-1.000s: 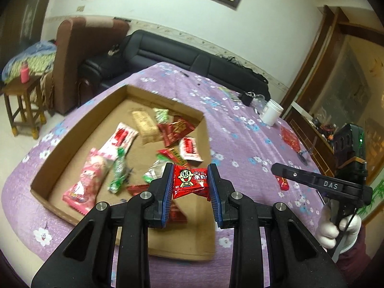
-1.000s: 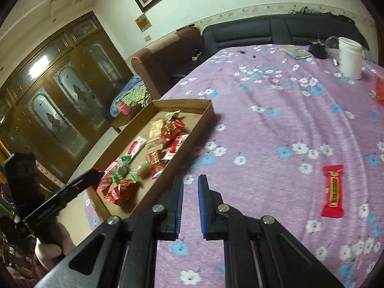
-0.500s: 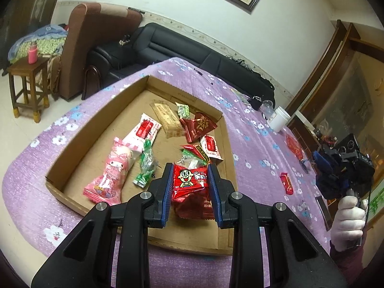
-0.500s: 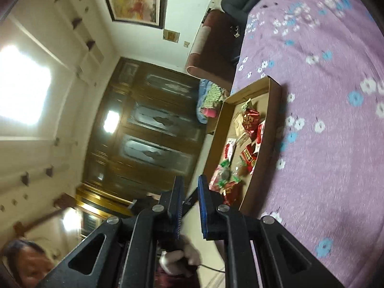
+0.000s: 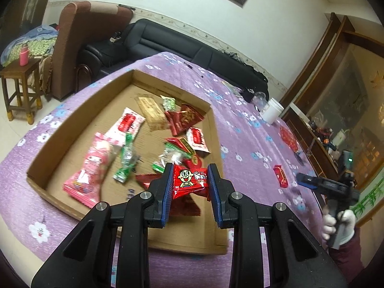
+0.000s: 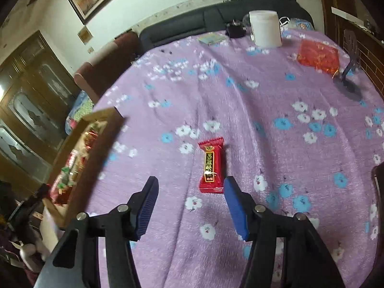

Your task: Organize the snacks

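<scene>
Left gripper [image 5: 189, 182]: its blue fingers [image 5: 166, 189] are clamped on a red snack packet [image 5: 190, 179] with a smiling cartoon face. The packet is held up above the near end of the cardboard tray [image 5: 79, 110].
Right gripper [image 6: 190, 206]: its fingers [image 6: 234, 204] are apart and opening. Nothing is held between them. It is pointed down at the worktop [image 6: 264, 110].
Red snack bar [image 6: 211, 165]: it is laid flat on the purple flowered cloth, alone, just past the right fingertips and a little nearer the right one. It is also seen from the left camera [image 5: 280, 178], outside the tray.
Cardboard tray: it is set on the worktop and many snacks are spread inside, among them a pink packet [image 5: 93, 168], a white and red packet [image 5: 126, 126], a tan bar [image 5: 152, 112] and green sweets [image 5: 126, 165].
White jar [image 6: 265, 28]: it is stood at the far edge of the worktop.
Red bag [image 6: 318, 56]: it is laid near the jar.
Gloved hand [image 5: 338, 225]: the right gripper's handle is held in it.
</scene>
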The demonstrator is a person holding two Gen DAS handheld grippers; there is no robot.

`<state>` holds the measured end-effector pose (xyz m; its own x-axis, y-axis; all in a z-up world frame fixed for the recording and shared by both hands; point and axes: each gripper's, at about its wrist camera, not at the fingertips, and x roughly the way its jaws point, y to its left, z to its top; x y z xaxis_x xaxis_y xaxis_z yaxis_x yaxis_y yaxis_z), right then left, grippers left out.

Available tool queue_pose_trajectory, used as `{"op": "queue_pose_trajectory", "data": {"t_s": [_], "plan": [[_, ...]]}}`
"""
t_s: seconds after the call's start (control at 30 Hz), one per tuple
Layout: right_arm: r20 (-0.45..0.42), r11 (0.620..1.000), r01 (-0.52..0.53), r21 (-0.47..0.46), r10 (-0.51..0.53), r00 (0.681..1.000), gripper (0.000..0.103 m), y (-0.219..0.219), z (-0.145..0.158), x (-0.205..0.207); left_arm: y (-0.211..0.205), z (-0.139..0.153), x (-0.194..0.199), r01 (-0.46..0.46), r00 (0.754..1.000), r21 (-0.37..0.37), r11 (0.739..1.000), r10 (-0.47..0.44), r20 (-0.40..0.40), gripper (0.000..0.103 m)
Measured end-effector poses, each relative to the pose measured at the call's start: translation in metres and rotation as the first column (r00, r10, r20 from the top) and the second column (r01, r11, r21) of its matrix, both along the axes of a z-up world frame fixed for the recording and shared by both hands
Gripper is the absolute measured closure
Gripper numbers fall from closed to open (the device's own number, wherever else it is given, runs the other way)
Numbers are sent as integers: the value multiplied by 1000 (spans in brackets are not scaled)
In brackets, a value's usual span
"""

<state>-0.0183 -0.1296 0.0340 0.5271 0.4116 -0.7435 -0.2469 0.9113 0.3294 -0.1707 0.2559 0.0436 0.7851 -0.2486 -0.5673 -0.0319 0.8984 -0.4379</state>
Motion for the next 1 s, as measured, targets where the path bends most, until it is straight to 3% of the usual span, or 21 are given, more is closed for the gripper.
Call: {"op": "queue_pose_trajectory", "data": {"t_s": [0.13,0.2,0.23,0.27,0.47,0.57,0.73,1.0], "plan": [[34,993,-7,-114,11,999,45,19,-12,18,-7,6,-2,7,1000,20,1000,-7,6,76],[33,985,1,-171,5,999,54,24,-21,27,-6,8,-3,1,1000,26,1000,-1,9,76],[25,980,13,-200,-8,1000,70,23,-27,31,-5,9,-4,-5,1000,28,1000,4,10,76],[15,977,18,-215,-15,1000,79,16,-34,32,-5,9,-5,-7,1000,29,1000,7,10,76],[46,985,40,-169,-32,998,81,6,-22,17,4,4,-1,-32,999,26,999,32,-3,76],[66,994,-12,-111,20,998,81,19,-6,6,9,1,1,-42,999,21,999,42,-12,76],[72,979,-189,-78,194,978,81,84,10,-12,17,-6,0,-59,998,5,998,59,-32,76],[51,897,-435,-77,439,897,81,196,10,-43,33,-14,-2,-102,993,-9,995,101,-53,76]]}}
